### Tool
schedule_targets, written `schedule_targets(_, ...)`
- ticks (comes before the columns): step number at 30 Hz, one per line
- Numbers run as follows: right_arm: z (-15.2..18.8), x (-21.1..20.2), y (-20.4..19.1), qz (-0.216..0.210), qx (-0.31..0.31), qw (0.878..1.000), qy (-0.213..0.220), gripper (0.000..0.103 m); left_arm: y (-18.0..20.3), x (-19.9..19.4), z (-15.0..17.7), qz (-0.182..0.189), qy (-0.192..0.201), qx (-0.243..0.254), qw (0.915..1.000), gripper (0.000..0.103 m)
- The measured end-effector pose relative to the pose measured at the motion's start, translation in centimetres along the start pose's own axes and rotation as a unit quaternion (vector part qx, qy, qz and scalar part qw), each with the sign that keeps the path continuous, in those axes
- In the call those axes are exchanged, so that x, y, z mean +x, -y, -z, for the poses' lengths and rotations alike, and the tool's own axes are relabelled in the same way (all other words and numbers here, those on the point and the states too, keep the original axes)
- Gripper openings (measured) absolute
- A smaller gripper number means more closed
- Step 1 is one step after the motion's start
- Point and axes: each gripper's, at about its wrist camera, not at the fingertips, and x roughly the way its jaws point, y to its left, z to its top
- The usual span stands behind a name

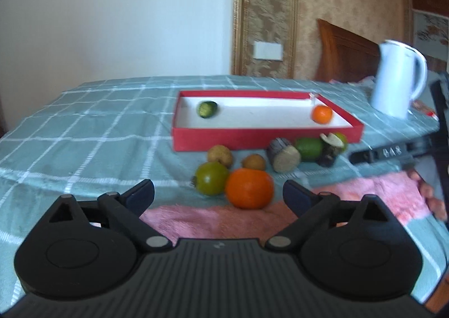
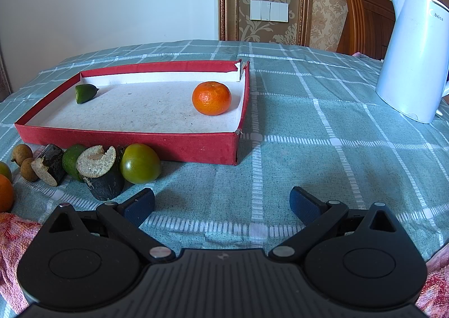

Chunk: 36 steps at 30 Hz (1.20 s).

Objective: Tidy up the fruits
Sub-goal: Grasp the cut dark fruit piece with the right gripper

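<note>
Left gripper (image 1: 218,194) and right gripper (image 2: 221,201): fingers spread wide, holding nothing. Red tray (image 2: 134,144) on the checked worktop (image 2: 322,149) contains one orange (image 2: 211,98) and one green fruit (image 2: 85,93). Remaining fruits (image 2: 140,163) lie just beside its near wall.

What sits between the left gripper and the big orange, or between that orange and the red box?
Left gripper is open with a clear line to the big orange. Toward the red box, a small brown fruit and a potato-like one lie between.
</note>
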Motion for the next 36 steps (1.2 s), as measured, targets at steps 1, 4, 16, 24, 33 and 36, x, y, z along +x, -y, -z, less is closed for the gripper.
schedule_targets(1,0.0,0.0,0.0,0.000,0.000,1.000,0.000,0.103,0.1,0.2,0.0,-0.005,-0.003,0.001,1.0000,0.098)
schedule_targets(4,0.0,0.0,0.0,0.000,0.000,1.000,0.000,0.103,0.3,1.2,-0.1,-0.014,-0.024,-0.001,0.9996,0.098)
schedule_targets(16,0.0,-0.1,0.1,-0.007,0.004,1.000,0.003,0.103,-1.0,2.3,0.7,-0.002,-0.039,-0.039,0.9985,0.103)
schedule_targets(24,0.3,-1.4,0.4,-0.067,0.030,0.997,0.028,0.102,-0.5,2.4,0.7,-0.004,-0.041,-0.029,0.9987,0.103)
schedule_targets(33,0.6,-3.0,-2.7,-0.122,-0.035,0.991,0.044,0.071,-0.1,2.3,1.0,-0.011,-0.035,-0.019,0.9991,0.103)
schedule_targets(36,0.5,-2.5,-3.8,-0.148,-0.060,0.987,0.033,0.058,-0.1,2.3,1.1,-0.011,-0.035,-0.018,0.9992,0.103)
